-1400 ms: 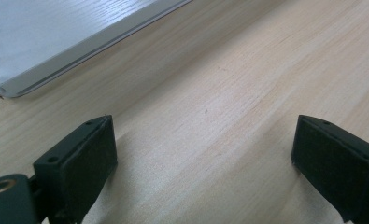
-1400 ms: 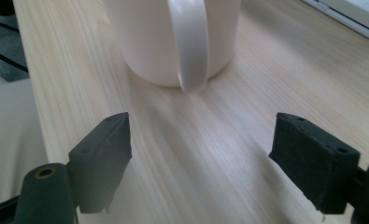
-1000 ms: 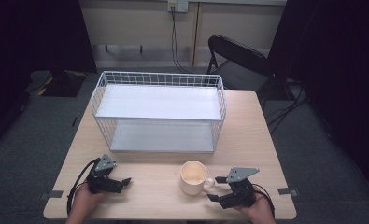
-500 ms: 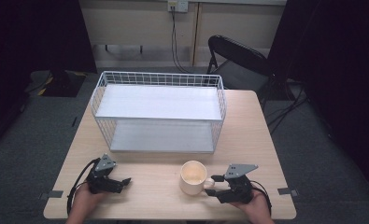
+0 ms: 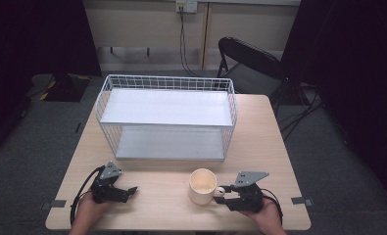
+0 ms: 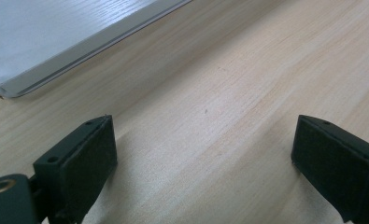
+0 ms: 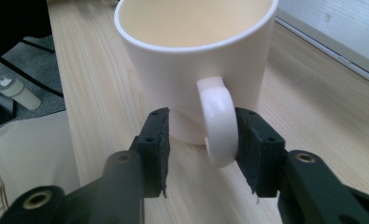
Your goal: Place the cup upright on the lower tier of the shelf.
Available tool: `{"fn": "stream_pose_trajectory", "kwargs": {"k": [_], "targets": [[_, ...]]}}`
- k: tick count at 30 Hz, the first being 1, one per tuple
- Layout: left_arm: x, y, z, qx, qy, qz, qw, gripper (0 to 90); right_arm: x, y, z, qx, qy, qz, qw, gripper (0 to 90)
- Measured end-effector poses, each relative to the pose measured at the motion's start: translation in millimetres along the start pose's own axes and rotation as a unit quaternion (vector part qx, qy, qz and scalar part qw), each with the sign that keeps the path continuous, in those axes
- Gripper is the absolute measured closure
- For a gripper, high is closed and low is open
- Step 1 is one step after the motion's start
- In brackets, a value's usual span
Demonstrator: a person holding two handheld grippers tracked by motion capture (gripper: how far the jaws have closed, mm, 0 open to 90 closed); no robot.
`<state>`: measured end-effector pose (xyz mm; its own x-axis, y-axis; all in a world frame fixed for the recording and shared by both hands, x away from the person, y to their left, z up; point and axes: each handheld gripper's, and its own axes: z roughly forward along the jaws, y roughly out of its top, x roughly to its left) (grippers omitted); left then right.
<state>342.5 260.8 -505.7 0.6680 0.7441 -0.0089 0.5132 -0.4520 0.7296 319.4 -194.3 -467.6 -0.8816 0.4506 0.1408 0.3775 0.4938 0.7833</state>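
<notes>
A cream mug (image 5: 203, 185) stands upright on the wooden table (image 5: 161, 205), near its front edge, with its handle (image 7: 218, 121) turned to the right. My right gripper (image 5: 221, 194) lies level on the table and points at the mug. In the right gripper view the handle sits between the jaws of that gripper (image 7: 202, 140). They have just been closing. One pad is at the handle; a gap is left on the other side. My left gripper (image 5: 130, 190) rests at the front left, open (image 6: 203, 149), with bare table between its pads.
A white wire rack (image 5: 166, 117) with two shelves takes up the middle and back of the table; its lower shelf's corner (image 6: 14, 84) shows in the left gripper view. A black folding chair (image 5: 250, 63) stands behind the table's right corner.
The right gripper's jaws have drawn closer together around the mug's handle. The left gripper and the mug have kept still.
</notes>
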Motion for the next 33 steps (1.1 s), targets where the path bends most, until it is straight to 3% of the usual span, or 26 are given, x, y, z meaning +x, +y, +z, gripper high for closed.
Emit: {"fn": "stream_pose_trajectory", "kwargs": {"k": [14, 25, 29, 33], "targets": [[0.0, 0.0, 0.0, 0.0, 0.0, 0.0, 1.0, 6.3, 0.5, 1.1, 1.2, 0.006, 0.01, -0.006, 0.9999, 63.3], [0.0, 0.0, 0.0, 0.0, 0.0, 0.0, 1.0, 6.2, 1.3, 0.7, 2.2, 0.009, 0.013, -0.011, 0.9998, 76.0], [0.0, 0.0, 0.0, 0.0, 0.0, 0.0, 1.0, 6.3, 5.0, 2.5, 2.6, 0.016, 0.002, -0.025, 0.9995, 78.1], [0.0, 0.0, 0.0, 0.0, 0.0, 0.0, 1.0, 6.3, 6.2, 3.5, 2.4, 0.012, -0.002, -0.023, 0.9997, 79.8]]}}
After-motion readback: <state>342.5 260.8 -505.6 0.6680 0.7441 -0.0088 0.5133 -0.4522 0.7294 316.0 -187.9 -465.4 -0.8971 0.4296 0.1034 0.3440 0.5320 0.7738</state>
